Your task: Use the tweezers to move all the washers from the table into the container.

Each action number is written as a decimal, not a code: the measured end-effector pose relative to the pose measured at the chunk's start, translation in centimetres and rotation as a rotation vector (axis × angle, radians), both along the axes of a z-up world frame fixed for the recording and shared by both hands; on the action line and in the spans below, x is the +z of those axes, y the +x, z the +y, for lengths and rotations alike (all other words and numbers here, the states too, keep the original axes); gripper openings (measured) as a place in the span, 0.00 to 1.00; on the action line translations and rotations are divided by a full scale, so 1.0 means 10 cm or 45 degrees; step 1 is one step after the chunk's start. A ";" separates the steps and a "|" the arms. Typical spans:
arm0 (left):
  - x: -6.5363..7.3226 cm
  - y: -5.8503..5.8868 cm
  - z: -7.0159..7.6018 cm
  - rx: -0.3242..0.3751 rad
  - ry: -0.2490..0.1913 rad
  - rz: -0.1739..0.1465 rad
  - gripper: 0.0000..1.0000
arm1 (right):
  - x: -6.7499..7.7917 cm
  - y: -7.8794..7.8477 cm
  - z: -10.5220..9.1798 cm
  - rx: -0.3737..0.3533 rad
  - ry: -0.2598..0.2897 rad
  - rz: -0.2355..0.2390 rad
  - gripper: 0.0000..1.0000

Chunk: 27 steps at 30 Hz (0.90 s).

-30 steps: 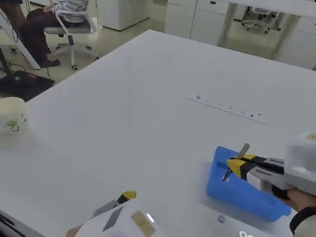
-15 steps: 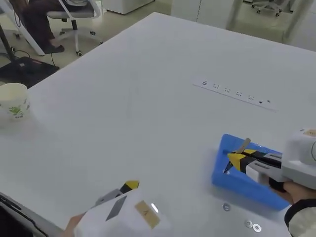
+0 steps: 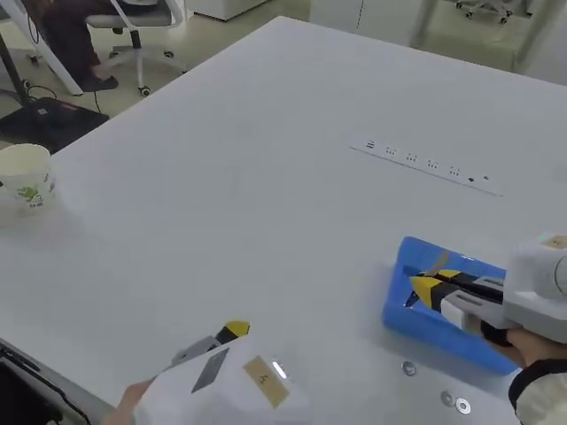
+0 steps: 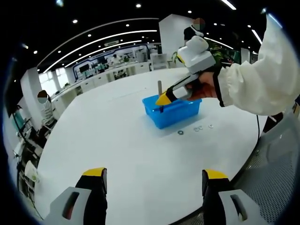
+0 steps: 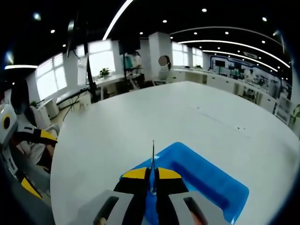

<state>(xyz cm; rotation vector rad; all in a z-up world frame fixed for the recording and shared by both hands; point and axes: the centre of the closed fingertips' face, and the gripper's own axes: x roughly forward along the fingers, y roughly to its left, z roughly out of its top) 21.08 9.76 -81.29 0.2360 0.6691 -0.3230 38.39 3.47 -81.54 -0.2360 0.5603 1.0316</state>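
The things themselves have hardly shifted: the right gripper [image 3: 423, 289] stays over the blue rectangular plastic container [image 3: 399, 312], while the headset has tipped down, bringing the loose washers into the head view. Its yellow-tipped jaws are pressed together on the thin metal tweezers [image 5: 153, 158]. The tweezers stand nearly upright, with their lower end down inside the container. Whether the tweezer tips carry a washer cannot be told.

The small flat silver metal washers [image 3: 408, 368] lie on the smooth white table [image 3: 221, 177] just near of the container; one sits alone and the others are bunched further right.

The left gripper [image 4: 152, 174] hangs over the near edge of the table, well apart from the container, with its jaws spread wide and nothing between them. A tan sticker [image 3: 263, 381] on its white housing bears a mark too small to read.

At the far left stands a white paper cup [image 3: 27, 177] with a green print that is not legible. A flush row of sockets [image 3: 425, 166] runs across the far side of the table.
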 end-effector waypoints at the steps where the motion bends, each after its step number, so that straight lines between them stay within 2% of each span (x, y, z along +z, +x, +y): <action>1: 0.00 0.00 0.00 0.000 -0.001 0.000 0.85 | 0.00 0.00 0.00 -0.004 -0.007 -0.004 0.02; 9: 0.01 0.00 -0.01 -0.009 0.000 -0.003 0.85 | 0.12 -0.06 -0.03 -0.020 0.013 -0.013 0.03; 19: 0.02 0.00 -0.02 -0.017 -0.004 -0.017 0.86 | 0.42 -0.16 -0.13 -0.056 0.056 -0.075 0.03; 27: 0.03 0.00 -0.03 -0.024 -0.003 -0.025 0.86 | 0.60 -0.24 -0.24 -0.072 0.070 -0.133 0.02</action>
